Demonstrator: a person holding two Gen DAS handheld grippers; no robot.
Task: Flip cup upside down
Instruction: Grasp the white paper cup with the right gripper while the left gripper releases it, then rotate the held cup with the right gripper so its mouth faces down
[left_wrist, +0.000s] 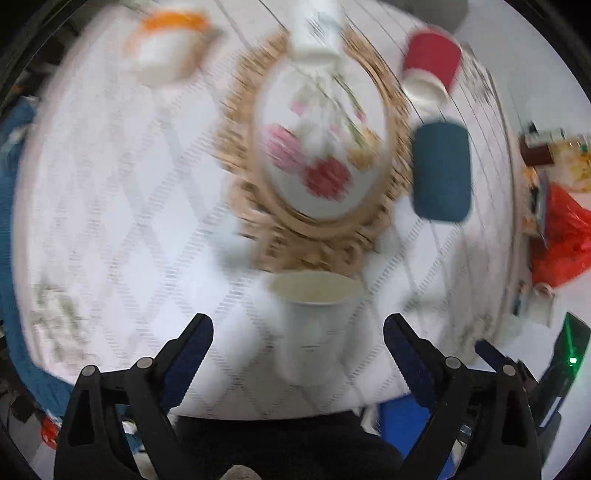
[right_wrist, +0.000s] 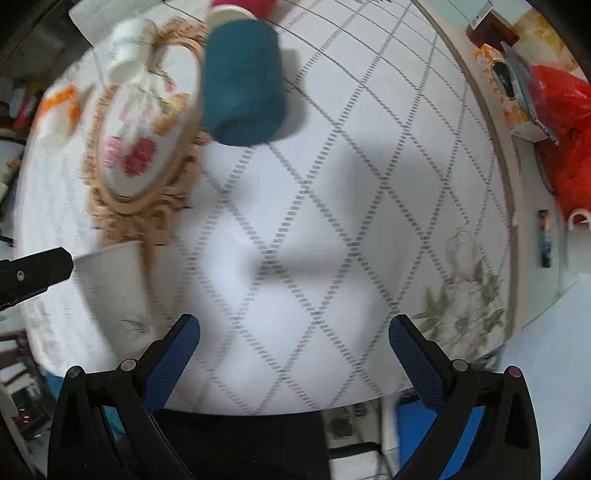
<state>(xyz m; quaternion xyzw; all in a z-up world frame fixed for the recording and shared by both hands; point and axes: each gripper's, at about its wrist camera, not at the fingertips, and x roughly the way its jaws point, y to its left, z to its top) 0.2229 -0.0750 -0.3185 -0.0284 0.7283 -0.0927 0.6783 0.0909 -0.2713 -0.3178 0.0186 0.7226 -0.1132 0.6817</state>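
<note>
A white paper cup (left_wrist: 314, 325) stands upright, mouth up, near the table's front edge. My left gripper (left_wrist: 298, 330) is open, its fingers either side of the cup and apart from it. The cup also shows at the left of the right wrist view (right_wrist: 114, 291), with a left gripper finger (right_wrist: 35, 271) beside it. My right gripper (right_wrist: 294, 330) is open and empty over bare tablecloth, to the right of the cup.
A dark teal cup (left_wrist: 441, 171) and a red cup (left_wrist: 430, 64) stand upside down at the right. A floral placemat (left_wrist: 319, 155) with a woven rim lies centre. A white cup (left_wrist: 314, 29), an orange-banded cup (left_wrist: 168, 46), a red bag (right_wrist: 565, 136).
</note>
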